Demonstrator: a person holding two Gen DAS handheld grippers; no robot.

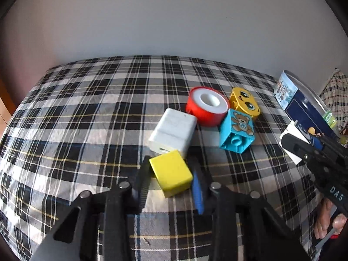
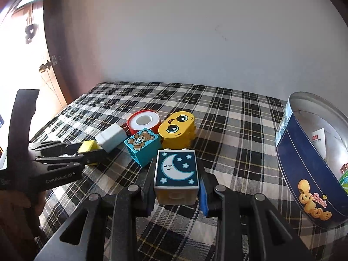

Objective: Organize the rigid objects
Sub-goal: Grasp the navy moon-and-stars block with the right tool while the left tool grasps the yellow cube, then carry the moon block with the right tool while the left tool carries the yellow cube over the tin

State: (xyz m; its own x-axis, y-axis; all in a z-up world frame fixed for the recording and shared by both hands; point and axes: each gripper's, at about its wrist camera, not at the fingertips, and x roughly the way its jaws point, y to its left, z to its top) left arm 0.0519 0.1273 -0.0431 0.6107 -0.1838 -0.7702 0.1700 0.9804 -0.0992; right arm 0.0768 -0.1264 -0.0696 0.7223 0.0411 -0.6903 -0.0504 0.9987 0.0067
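My left gripper is shut on a small yellow block that sits low on the plaid cloth. The same block shows between its fingers in the right wrist view. Just beyond lie a white plug adapter, a red tape roll, a teal bear block and a yellow face block, bunched together. My right gripper is shut on a moon-and-stars block, held upright just in front of the yellow face block.
A round blue cookie tin stands open at the right, with a paper slip and some items inside. A wall runs behind the bed, and a door stands at the far left. A hand holds the right gripper's handle.
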